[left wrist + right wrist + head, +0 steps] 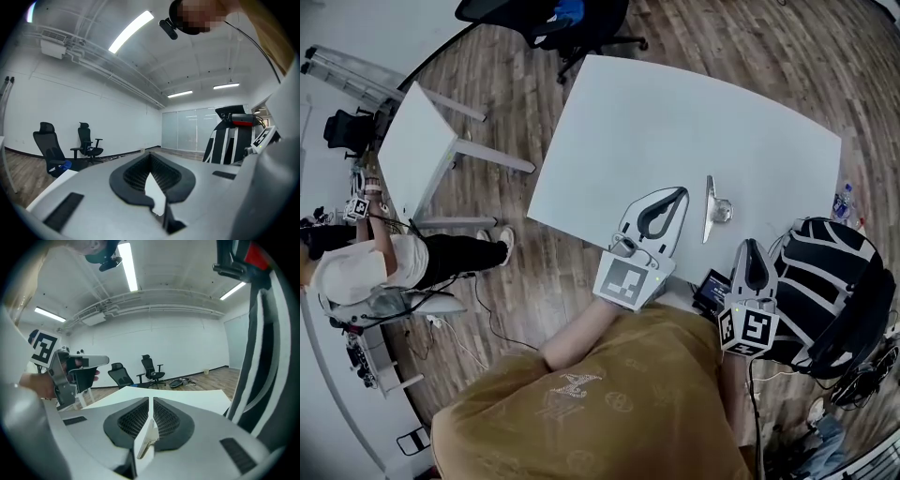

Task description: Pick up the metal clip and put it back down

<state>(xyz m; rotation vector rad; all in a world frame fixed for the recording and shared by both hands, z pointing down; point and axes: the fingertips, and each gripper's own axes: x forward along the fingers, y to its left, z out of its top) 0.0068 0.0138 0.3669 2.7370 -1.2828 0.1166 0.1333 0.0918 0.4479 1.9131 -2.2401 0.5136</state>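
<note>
Left gripper (pixel 680 194): hangs over the near part of the white table (pixel 675 122), points away from the person's mustard shirt (pixel 609 412), shows jaws pressed together at the tips with nothing pinched between them. Looks, in its own view, past those joined tips toward two black office chairs (pixel 70 145) against a white wall. Right gripper (pixel 750 247): sits nearer the body, at the table's near edge, just beside a black thing with white stripes (pixel 825 281); shows jaws likewise closed to a thin slit, with nothing held, in the right gripper view. Metal clip (pixel 710 206): lies flat on the tabletop, untouched, just right of the left gripper's tips and ahead of the right gripper's tips; runs lengthwise away from the person, silvery, with a rounded bulge on its right side. Small dark screen (pixel 712 289): rests at the table's near edge, between the two grippers' marker cubes. Smaller white table (pixel 417 150): stands well off to the left on the wooden floor (pixel 516 272), near a second person (pixel 366 267) seated there. Left hand (pixel 35 383): shows at the left of the right gripper view, wrapped round the left gripper's handle, marker cube uppermost, with the white tabletop stretching ahead and more office chairs beyond.
</note>
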